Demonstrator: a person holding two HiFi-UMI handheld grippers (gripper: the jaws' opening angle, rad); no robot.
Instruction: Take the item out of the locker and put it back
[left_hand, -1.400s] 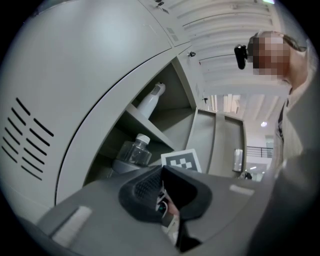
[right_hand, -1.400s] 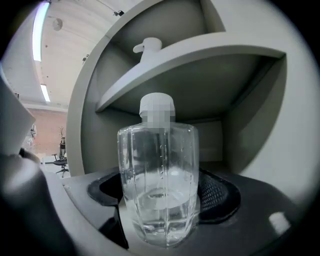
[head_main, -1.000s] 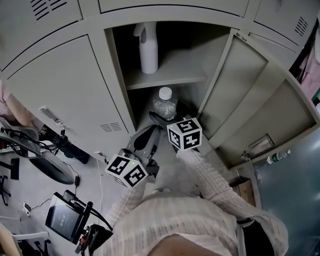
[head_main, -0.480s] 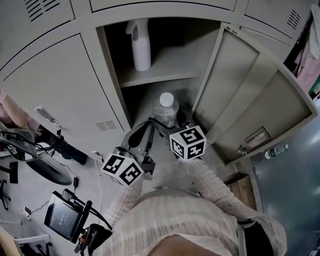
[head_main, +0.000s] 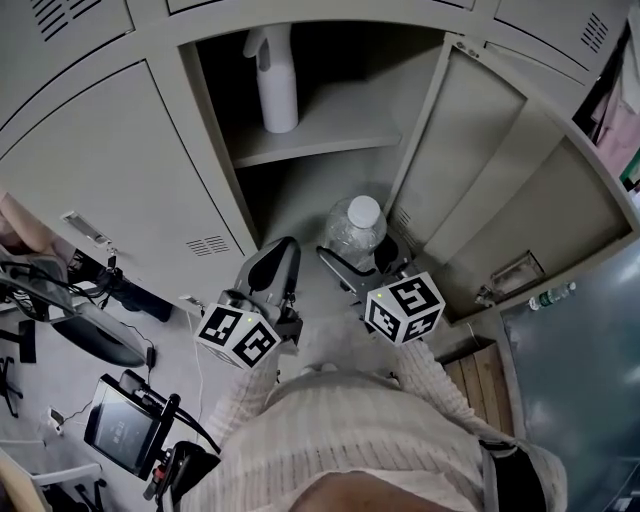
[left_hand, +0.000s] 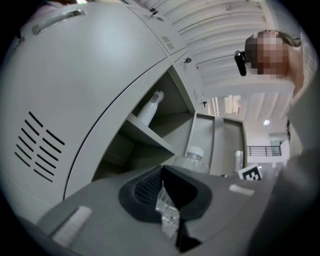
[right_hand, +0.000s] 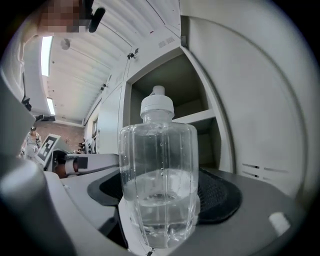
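Right tool (head_main: 366, 264) pinches the water bottle (right_hand: 159, 170) low on its body. The bottle is upright, capped white and partly filled, and sits at the mouth of the open locker (head_main: 212, 150), below the shelf (head_main: 340, 125). Left tool (head_main: 274, 270) is pressed together, near the bottle. A spray bottle (head_main: 275, 75) stands on the shelf.

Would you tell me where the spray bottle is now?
In the head view, the white spray bottle stands on the upper shelf, at its left, above the water bottle.

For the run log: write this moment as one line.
right gripper: shut on water bottle | left gripper: fingers together | spray bottle: upright on upper shelf | locker door: open
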